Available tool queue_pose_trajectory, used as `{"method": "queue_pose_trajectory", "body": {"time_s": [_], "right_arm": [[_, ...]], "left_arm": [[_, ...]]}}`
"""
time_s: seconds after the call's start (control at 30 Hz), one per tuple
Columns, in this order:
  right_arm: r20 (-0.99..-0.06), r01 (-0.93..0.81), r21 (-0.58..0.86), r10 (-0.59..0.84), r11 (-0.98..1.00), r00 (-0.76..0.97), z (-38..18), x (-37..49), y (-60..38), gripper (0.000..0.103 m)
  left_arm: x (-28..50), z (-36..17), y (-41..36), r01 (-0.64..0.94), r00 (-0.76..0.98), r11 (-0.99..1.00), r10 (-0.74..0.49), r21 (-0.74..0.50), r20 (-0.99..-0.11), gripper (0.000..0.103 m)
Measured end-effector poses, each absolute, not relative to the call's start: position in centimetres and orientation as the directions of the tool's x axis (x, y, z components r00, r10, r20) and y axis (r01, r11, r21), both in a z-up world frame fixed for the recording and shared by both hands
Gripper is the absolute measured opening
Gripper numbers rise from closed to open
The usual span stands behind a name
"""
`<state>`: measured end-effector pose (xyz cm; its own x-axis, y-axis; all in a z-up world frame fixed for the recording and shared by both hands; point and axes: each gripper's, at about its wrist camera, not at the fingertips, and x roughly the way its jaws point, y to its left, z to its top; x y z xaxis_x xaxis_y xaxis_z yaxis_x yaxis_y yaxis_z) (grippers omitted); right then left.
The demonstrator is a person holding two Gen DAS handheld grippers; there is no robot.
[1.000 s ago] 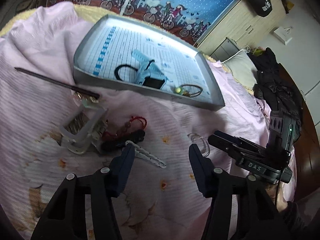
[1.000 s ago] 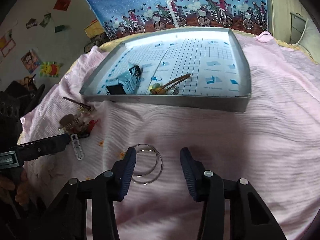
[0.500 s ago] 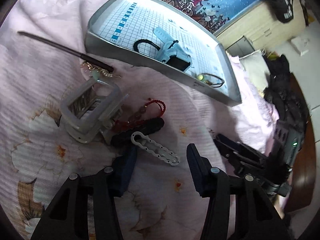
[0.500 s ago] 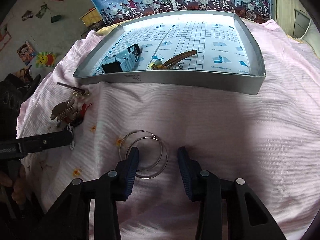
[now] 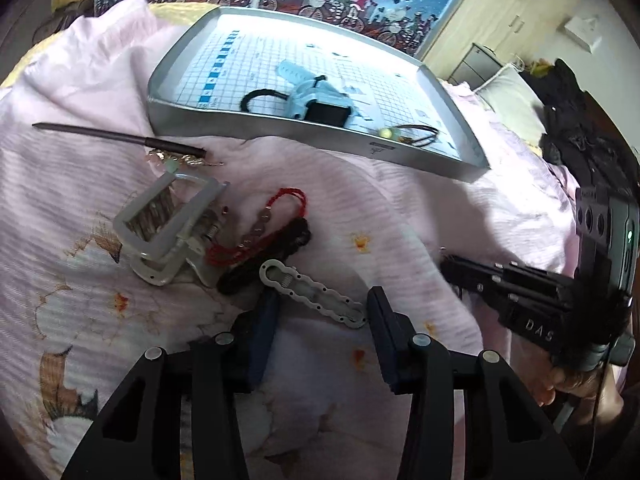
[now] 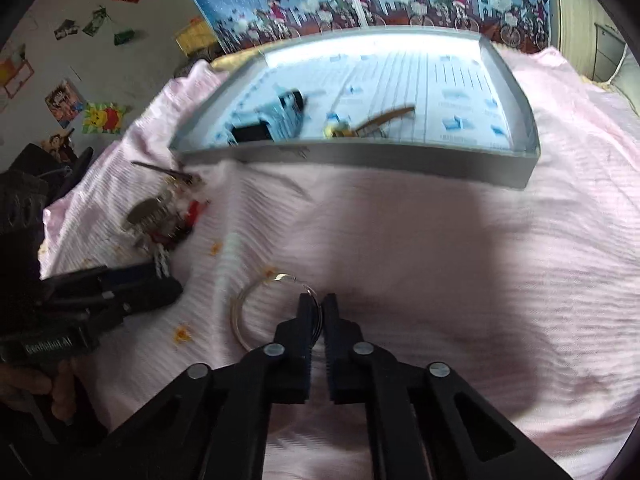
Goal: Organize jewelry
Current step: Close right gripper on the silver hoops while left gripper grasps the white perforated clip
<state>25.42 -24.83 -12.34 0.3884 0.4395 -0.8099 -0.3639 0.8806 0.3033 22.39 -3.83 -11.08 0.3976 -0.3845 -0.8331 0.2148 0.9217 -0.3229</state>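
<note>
In the left wrist view, the left tool point(image 5: 322, 312) is low over the pink bed sheet point(image 5: 400, 208) with its two fingers apart, and a white wavy hair clip point(image 5: 312, 294) lies between them, not yet held. Just beyond this clip there is a small heap: a black hair tie point(image 5: 276, 252), a red cord bracelet point(image 5: 256, 236) and a big pale claw clip point(image 5: 168, 232). A dark hair stick point(image 5: 116, 138) lies further away, near the grey tray point(image 5: 320, 140), which already carries a light blue watch point(image 5: 316, 98) and some small pieces. In the right wrist view, the right tool point(image 6: 318, 310) has its fingers together on the thin wire of the silver hoop rings point(image 6: 248, 312), which rest on the sheet well before the tray point(image 6: 360, 162); the picture is a little blurred, so I cannot tell if both rings are caught. I judge that the step in hand is picking up: the right side has its grip, the left side is only in position. Next, the left tool should close on the middle of the white clip, and the right one should lift the rings slowly and carry them over the tray wall, because such thin wire can slip out easily.
</note>
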Motion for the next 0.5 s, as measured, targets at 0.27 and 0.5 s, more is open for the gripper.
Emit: {"method": "queue_pose_trajectory", "body": {"time_s": [0.27, 0.5], "right_arm": [[-0.760, -0.372, 0.271, 0.434, 0.888, 0.483, -10.5, 25.0, -25.1, 0.004], [-0.743, -0.357, 0.277, 0.435, 0.892, 0.509, -10.0, 25.0, -25.6, 0.004]], "left_arm": [[22.2, -10.5, -4.8, 0.229, 0.401, 0.896, -0.443, -0.380, -0.802, 0.039], [21.6, -9.8, -6.1, 0.287, 0.432, 0.897, -0.435, -0.337, -0.790, 0.039]]}}
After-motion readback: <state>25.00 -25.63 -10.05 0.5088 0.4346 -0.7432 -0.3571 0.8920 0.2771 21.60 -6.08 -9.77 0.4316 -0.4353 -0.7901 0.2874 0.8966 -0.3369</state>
